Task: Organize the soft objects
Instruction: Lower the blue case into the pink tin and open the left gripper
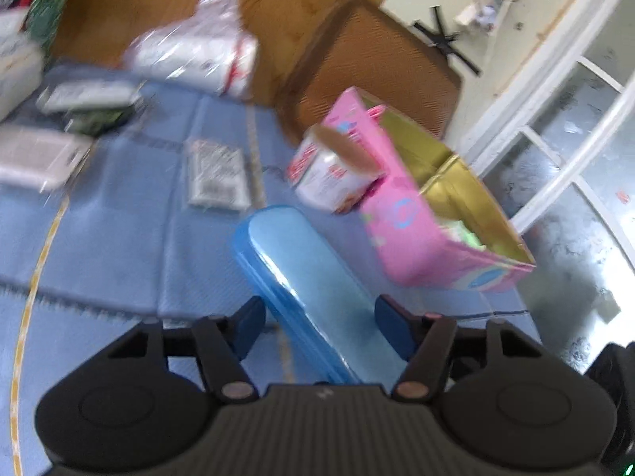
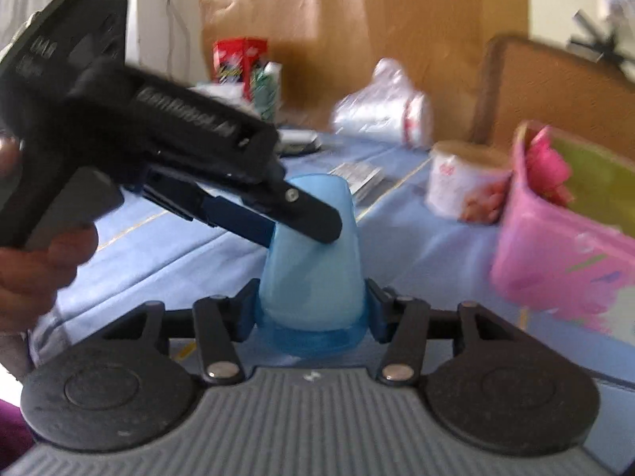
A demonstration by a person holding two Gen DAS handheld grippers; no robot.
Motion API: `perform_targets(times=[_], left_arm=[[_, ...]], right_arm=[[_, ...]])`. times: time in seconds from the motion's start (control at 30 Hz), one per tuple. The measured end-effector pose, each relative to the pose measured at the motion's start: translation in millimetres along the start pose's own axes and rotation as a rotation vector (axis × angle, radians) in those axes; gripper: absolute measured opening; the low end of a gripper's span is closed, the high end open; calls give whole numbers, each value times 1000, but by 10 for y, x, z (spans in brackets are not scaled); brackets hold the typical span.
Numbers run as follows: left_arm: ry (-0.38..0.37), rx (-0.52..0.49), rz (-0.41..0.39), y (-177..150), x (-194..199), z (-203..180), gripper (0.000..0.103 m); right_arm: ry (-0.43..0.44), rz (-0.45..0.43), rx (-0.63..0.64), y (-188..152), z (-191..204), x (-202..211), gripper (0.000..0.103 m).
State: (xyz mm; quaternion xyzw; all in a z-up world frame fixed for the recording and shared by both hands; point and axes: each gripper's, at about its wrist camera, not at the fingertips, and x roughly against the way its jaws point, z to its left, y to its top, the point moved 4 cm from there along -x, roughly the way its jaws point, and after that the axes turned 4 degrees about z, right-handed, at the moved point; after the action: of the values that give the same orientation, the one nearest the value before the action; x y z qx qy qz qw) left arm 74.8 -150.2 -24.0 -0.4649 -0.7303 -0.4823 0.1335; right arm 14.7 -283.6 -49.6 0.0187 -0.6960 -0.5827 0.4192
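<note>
A long translucent blue case [image 1: 313,289] lies on the blue tablecloth [image 1: 119,218]. My left gripper [image 1: 319,321] straddles its near part, with both blue pads against its sides. In the right wrist view the same blue case [image 2: 313,261] sits end-on between my right gripper's [image 2: 311,309] pads, which press its base. The left gripper [image 2: 301,218] reaches in from the left there, its fingers [image 2: 313,218] on the case's upper part. A pink box [image 1: 428,214] with a gold inside stands open to the right, with a white tissue roll [image 1: 337,174] leaning on it.
On the cloth lie a flat printed packet [image 1: 218,174], white boxes [image 1: 35,158] at the left and a clear plastic bag of white goods [image 1: 198,51] at the back. A brown chair back [image 1: 369,67] stands behind the table. A red carton [image 2: 238,63] stands at the rear.
</note>
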Motion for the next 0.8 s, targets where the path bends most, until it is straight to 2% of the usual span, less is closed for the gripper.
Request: perform_targets(times=[0.17,0.33,0.5,0.6,0.67,0.73,0.8], left_arm=[[-49,-162,-61,395,-22,-578,61],[-79,-305,-89,758,-442,-1191,62],[-112,-314,-48,991,-1056,-1505,60],[-61,-351,-46,1015,-1342,-1620,64],[-19,-360,-46,989,-1445,-1639,64],[-20,-350,-42,946,-1437,-1600,64],[-31,-349,-46,910,-1351,-1557,64]], right_arm=[[-132,-161,-59,178,-284,337,56],[-254,-239,-153,342,-851,547,56],[-331,-210,-247,377,-1460,523,56],[-393,-169,-257,388,-1739,425,57],[-482,-158,-260,360,-1927,354,58],[-601,-132,-286,293,-2138,280,60],[-621,-150,-373,207,-2260,349,60]])
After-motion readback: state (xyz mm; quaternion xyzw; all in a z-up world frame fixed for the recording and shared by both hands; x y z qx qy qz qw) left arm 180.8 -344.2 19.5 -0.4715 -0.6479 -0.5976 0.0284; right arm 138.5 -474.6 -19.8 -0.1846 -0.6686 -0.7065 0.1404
